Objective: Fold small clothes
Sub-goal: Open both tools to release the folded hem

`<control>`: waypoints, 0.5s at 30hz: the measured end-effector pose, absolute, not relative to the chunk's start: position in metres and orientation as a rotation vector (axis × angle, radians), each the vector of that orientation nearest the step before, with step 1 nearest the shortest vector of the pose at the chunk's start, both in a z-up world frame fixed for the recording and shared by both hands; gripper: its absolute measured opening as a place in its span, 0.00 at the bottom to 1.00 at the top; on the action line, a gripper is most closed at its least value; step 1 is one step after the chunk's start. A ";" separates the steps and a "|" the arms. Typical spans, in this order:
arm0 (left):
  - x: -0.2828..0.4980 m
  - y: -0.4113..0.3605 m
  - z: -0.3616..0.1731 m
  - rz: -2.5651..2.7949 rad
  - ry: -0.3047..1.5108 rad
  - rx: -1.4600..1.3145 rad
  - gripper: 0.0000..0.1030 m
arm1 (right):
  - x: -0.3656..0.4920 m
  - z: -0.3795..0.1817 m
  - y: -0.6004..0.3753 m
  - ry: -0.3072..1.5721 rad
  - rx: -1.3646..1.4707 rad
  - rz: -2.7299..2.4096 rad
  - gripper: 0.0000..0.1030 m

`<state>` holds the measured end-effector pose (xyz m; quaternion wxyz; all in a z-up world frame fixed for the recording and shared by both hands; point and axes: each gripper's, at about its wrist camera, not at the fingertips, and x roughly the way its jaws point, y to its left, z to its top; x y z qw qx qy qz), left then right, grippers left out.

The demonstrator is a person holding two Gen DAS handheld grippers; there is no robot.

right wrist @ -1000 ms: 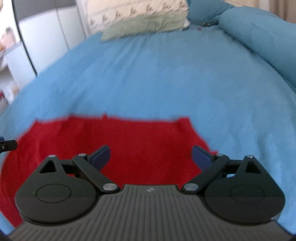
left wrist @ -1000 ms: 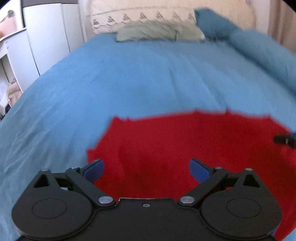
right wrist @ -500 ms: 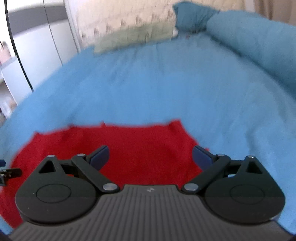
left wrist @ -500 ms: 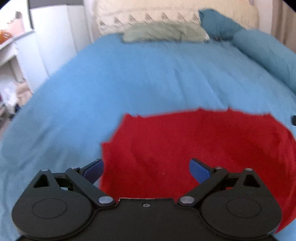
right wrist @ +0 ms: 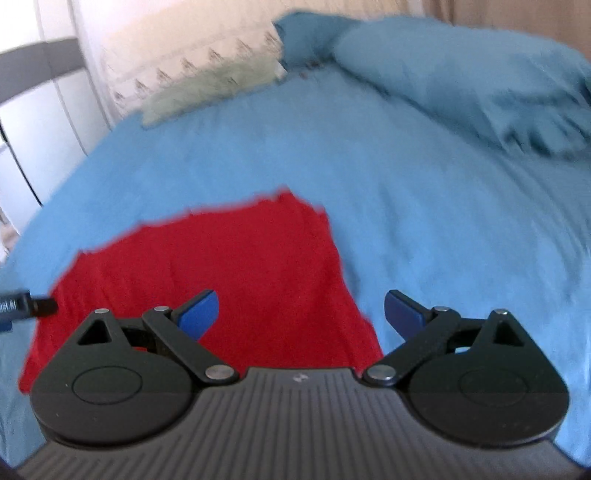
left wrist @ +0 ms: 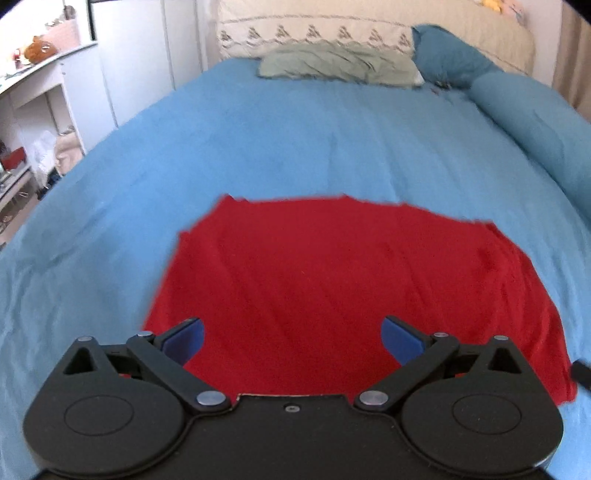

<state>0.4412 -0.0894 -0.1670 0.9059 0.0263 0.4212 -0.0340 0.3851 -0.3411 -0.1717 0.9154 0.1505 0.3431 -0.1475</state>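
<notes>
A red garment (left wrist: 332, 280) lies spread flat on the blue bed sheet (left wrist: 295, 140). My left gripper (left wrist: 291, 336) is open and empty, hovering over the garment's near edge, toward its left side. My right gripper (right wrist: 301, 314) is open and empty, its left finger over the red garment (right wrist: 229, 266) and its right finger over the blue sheet (right wrist: 424, 192), at the garment's right edge. The tip of the other gripper shows at the left edge of the right wrist view (right wrist: 22, 306).
A grey-green folded cloth (left wrist: 336, 66) and a patterned cream pillow (left wrist: 369, 29) lie at the head of the bed. A rolled blue duvet (left wrist: 535, 114) runs along the right side. White shelves and cupboards (left wrist: 55, 92) stand left of the bed.
Both grippers have moved right and swung left across the bed. The garment now sits more central in the left view and further left in the right view. Both stay open.
</notes>
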 end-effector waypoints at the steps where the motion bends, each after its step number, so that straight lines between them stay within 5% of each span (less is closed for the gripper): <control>1: 0.439 -0.092 -0.169 -0.079 0.875 0.052 1.00 | 0.379 -0.181 -0.341 0.730 0.321 -0.315 1.00; 5: 0.437 -0.106 -0.180 -0.104 0.910 0.050 1.00 | 0.369 -0.208 -0.344 0.773 0.409 -0.348 1.00; 9: 0.434 -0.113 -0.184 -0.105 0.928 0.022 1.00 | 0.371 -0.234 -0.350 0.800 0.555 -0.322 0.85; 15: 0.434 -0.117 -0.184 -0.097 0.946 -0.005 1.00 | 0.375 -0.247 -0.360 0.733 0.628 -0.354 0.82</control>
